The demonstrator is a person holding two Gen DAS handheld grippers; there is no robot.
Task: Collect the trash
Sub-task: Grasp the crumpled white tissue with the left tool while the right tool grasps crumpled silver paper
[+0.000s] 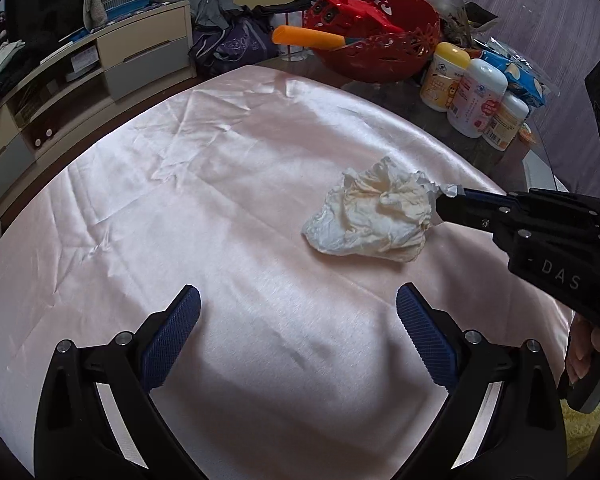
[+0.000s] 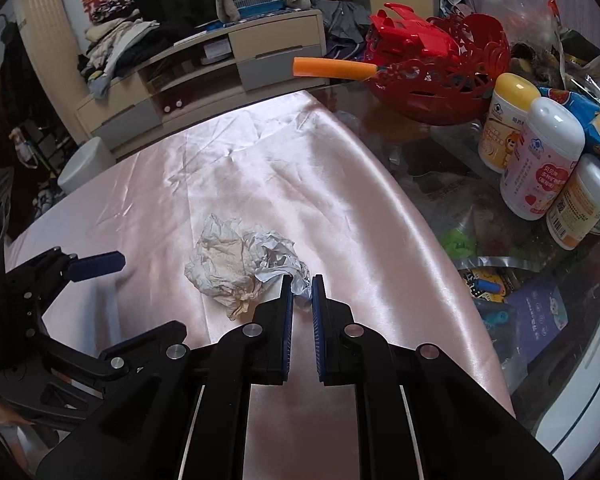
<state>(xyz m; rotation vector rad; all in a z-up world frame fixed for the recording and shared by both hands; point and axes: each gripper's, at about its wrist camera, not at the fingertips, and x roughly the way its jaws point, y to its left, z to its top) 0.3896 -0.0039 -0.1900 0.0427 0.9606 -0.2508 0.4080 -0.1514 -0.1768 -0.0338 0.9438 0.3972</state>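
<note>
Lying flat on the pink cloth (image 1: 180, 208), crumpled tissue (image 1: 372, 216) is pinched at its edge by right gripper (image 2: 302, 292); left gripper (image 1: 298, 320) gapes wide, red basket (image 1: 380, 60) holds a toy.

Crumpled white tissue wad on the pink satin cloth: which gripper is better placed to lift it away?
Right. The right gripper already has its jaws shut on the crumpled white tissue wad. The left gripper stands open over bare pink satin cloth, apart from the wad.
</note>
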